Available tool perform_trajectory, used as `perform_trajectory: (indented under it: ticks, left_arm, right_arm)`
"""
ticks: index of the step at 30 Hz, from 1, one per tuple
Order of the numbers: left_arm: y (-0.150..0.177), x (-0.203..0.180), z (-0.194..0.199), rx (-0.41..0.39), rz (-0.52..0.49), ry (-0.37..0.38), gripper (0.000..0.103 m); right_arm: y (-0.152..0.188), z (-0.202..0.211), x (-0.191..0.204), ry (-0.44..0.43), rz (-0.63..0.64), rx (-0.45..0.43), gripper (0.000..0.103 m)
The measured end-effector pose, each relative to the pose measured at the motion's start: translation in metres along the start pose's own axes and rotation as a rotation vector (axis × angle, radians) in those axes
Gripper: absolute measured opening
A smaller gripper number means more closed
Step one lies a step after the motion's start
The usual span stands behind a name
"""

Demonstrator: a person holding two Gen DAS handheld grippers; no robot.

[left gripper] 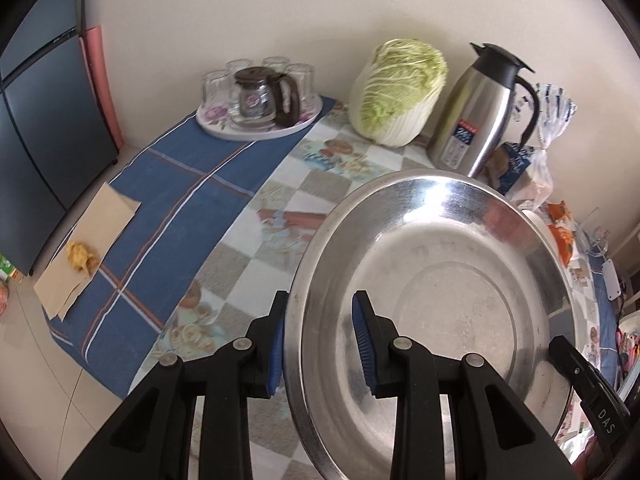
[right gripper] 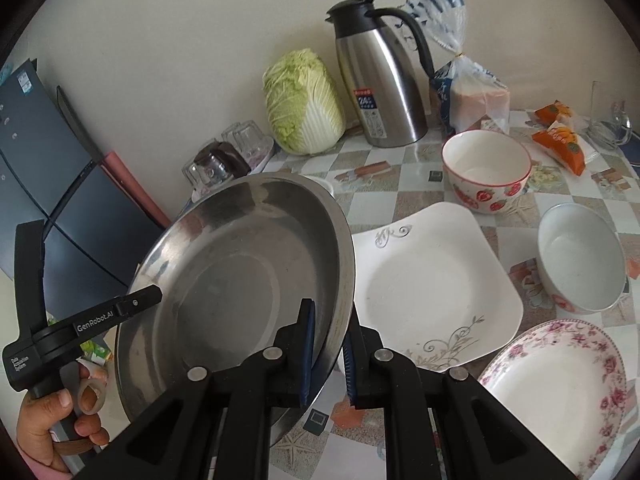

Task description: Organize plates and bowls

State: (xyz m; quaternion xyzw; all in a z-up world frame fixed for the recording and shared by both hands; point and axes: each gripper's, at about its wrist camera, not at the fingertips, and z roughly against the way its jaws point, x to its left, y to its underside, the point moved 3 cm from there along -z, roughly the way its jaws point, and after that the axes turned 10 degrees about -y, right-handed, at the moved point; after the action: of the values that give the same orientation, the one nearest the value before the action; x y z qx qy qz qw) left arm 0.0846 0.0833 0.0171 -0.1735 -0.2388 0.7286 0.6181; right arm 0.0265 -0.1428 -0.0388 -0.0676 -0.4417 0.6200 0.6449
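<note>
A large steel basin [left gripper: 440,300] hangs tilted above the table, carried by both grippers. My left gripper [left gripper: 322,344] is shut on its near rim, one blue pad outside the wall and one inside. In the right wrist view my right gripper [right gripper: 327,354] is shut on the opposite rim of the basin [right gripper: 232,280]. The left gripper [right gripper: 120,308], held by a hand [right gripper: 44,420], shows at that view's lower left. On the table lie a square white plate [right gripper: 432,280], a strawberry bowl [right gripper: 486,172], a pale bowl [right gripper: 580,260] and a floral plate [right gripper: 560,392].
Against the wall stand a cabbage [left gripper: 400,92], a steel thermos jug [left gripper: 480,108] and a bagged loaf [right gripper: 476,92]. A tray of glasses with a teapot [left gripper: 256,100] sits on the blue cloth [left gripper: 168,184]. Orange snack packets [right gripper: 560,136] lie at the far right. A dark cabinet [left gripper: 44,120] stands left.
</note>
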Motion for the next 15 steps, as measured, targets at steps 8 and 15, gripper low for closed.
perform_trajectory:
  ticks: [8, 15]
  left_arm:
    - [-0.013, -0.056, 0.011, -0.026, -0.046, 0.061, 0.033]
    - [-0.016, -0.103, 0.014, -0.022, -0.081, 0.120, 0.033]
  right_arm:
    - [-0.019, 0.042, -0.034, 0.037, -0.070, -0.119, 0.014]
    - [-0.028, 0.075, -0.070, 0.072, -0.130, -0.204, 0.014]
